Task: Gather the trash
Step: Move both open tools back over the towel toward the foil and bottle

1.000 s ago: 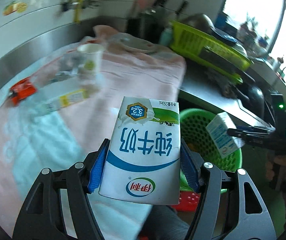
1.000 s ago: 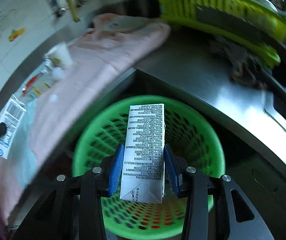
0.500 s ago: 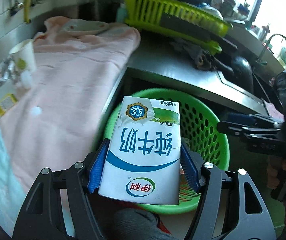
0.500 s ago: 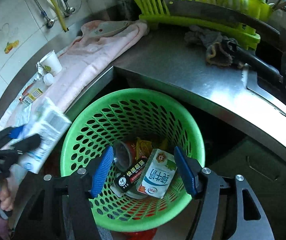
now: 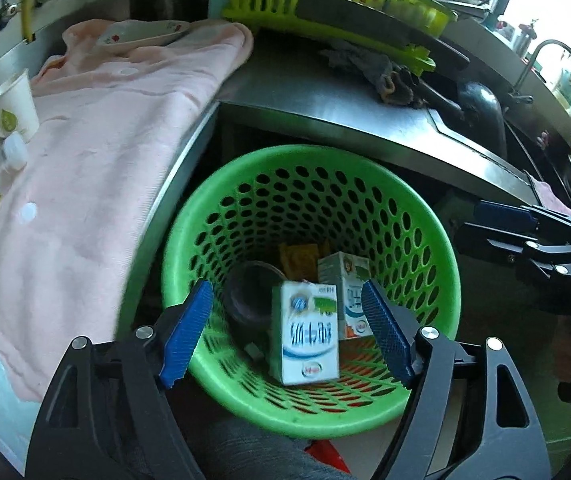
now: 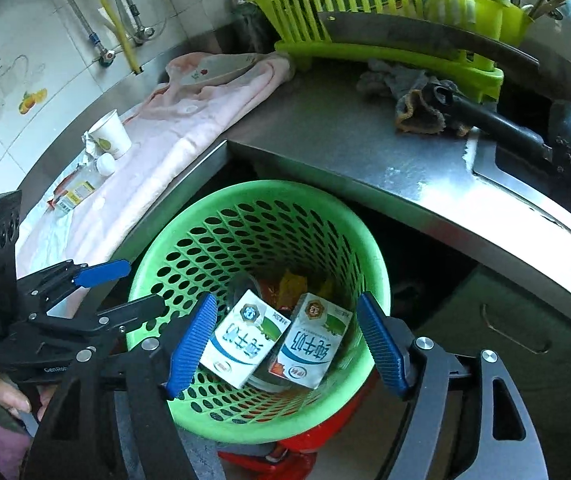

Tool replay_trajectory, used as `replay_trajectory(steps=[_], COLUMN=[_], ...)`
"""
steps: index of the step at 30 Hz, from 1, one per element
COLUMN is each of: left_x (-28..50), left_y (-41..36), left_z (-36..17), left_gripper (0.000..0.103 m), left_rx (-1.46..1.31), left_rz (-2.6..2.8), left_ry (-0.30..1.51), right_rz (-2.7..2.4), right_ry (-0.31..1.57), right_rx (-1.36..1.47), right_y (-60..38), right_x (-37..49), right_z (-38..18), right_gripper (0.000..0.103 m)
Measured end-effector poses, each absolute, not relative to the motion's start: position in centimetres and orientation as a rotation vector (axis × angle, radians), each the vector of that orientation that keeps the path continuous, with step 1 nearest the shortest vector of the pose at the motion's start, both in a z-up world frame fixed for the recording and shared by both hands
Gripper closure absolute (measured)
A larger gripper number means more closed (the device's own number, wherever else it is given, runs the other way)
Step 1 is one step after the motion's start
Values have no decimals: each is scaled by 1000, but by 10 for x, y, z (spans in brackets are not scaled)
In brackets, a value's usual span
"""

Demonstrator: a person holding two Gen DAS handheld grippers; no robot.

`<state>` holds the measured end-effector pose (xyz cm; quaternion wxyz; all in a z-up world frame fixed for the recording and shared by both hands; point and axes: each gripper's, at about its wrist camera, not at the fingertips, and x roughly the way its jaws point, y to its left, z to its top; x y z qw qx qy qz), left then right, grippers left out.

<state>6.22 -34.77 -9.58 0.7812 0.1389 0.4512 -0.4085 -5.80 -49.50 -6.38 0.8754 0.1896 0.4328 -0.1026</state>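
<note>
Left wrist view first: the green basket [image 5: 309, 280] fills the middle of the frame, and I count two milk cartons in it. One blurry milk carton [image 5: 305, 334] stands low centre, and a second carton [image 5: 345, 292] sits right behind it, up and to the right. There's also one dark round tub [image 5: 251, 296] to their left and something orange [image 5: 299, 258] at the back. The left gripper [image 5: 287, 334] points down over the basket with its blue pads spread wide, gripping nothing. The other gripper pokes in from the right edge, level with the basket rim. One paper cup [image 5: 13, 106] stands on the pink towel [image 5: 97, 140] at upper left.

Right wrist view: same basket [image 6: 257, 304], same two cartons lying side by side at the bottom, left one [image 6: 241, 338] and right one [image 6: 311, 340], both tilted. The right gripper [image 6: 285, 344] hangs above the basket, pads splayed wide and empty. The left gripper [image 6: 117, 290] comes in from lower left, also spread open at the rim. One yellow-green dish rack [image 6: 385, 28] sits at top on the steel counter [image 6: 345, 152].
</note>
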Motion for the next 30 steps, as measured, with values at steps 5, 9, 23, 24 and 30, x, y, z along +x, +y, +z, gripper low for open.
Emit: replay_trajectory(steps=[5, 9, 23, 24, 30], left_x=[74, 92, 167, 171, 191], left_y=[-323, -295, -179, -171, -132], left_z=[-82, -71, -52, -51, -52], left_gripper=[27, 27, 27, 27, 27], left_rx=[280, 250, 162, 158, 137], left_rz=[-841, -785, -558, -542, -479], left_ry=[952, 932, 889, 887, 888], right_rz=[-172, -133, 49, 66, 156], right_ry=[896, 894, 879, 877, 876], right_rx=[386, 375, 279, 280, 301], right_y=[-482, -469, -398, -392, -363], right_x=[-41, -21, 92, 102, 159], right_z=[-59, -54, -19, -17, -9], right_gripper=[30, 30, 29, 29, 33])
